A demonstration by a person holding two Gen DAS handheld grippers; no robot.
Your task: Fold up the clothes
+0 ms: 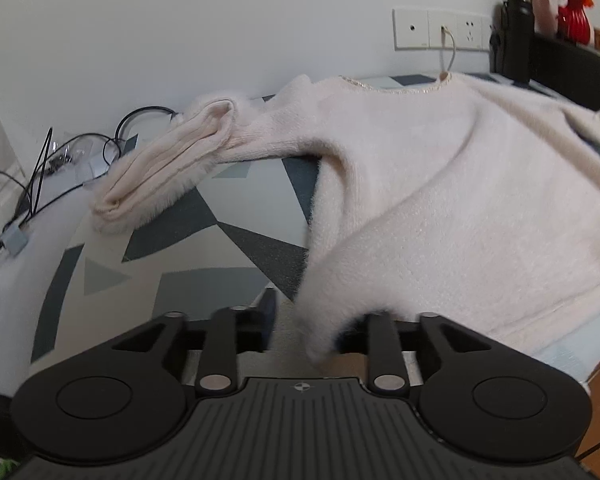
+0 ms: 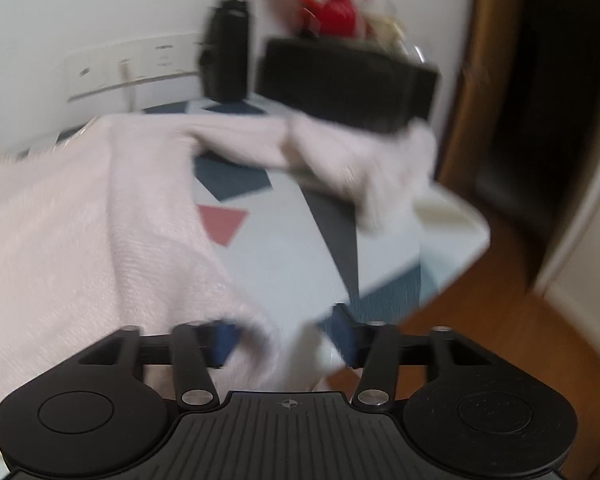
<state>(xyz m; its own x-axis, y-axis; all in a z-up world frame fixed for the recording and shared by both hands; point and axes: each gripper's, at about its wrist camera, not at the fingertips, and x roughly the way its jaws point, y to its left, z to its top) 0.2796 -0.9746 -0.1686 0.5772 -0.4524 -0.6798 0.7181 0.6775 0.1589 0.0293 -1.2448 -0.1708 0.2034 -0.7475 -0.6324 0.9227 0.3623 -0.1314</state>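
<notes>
Sweater (image 1: 440,200): spread flat, sleeves out at 10 and 2 o'clock
Left gripper (image 1: 320,332): hem corner pinched
Right gripper (image 2: 288,340): jaws apart, hem between, grip unclear
Advice: lift both corners level

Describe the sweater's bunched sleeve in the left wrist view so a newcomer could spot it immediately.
Start at the geometric-patterned table cover, then follow the pale pink sweater out past its shoulder. The sleeve lies crumpled toward the black cables, ending in a ribbed, folded cuff, unlike the flat body.
</notes>
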